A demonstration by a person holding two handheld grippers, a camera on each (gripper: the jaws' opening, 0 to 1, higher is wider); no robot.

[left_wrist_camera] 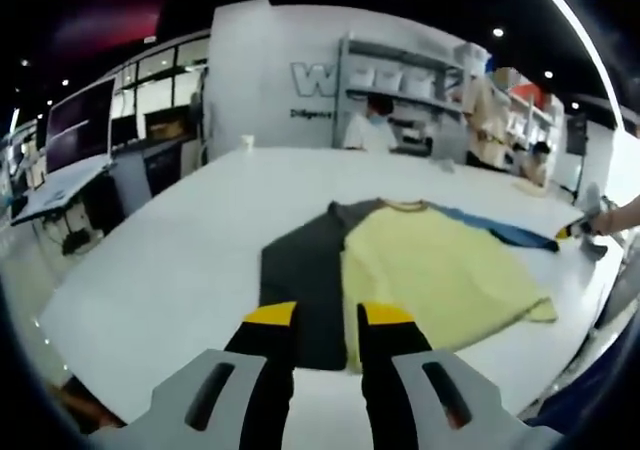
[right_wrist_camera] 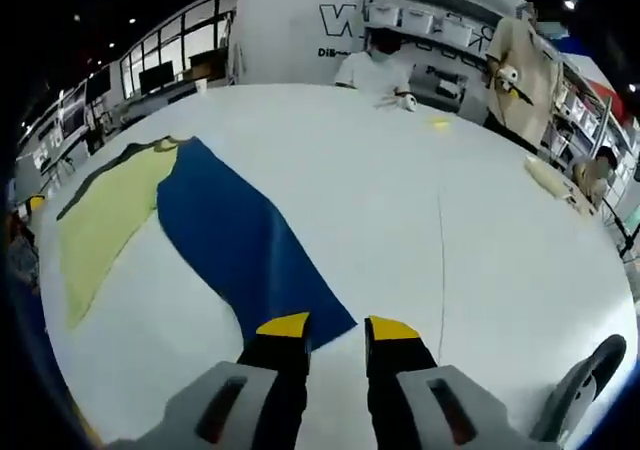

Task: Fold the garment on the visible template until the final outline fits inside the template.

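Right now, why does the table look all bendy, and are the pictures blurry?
In the left gripper view the fisheye lens curves the white table and ceiling lights glare; the yellow garment looks soft. In the right gripper view the table edge bows too, and the blue panel stays fairly sharp.

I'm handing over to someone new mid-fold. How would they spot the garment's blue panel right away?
Start at the big white table and find the only garment spread flat on it. It has three colour panels side by side: grey, pale yellow, then blue. The blue panel is the outer strip whose corner lies just ahead of the right gripper.
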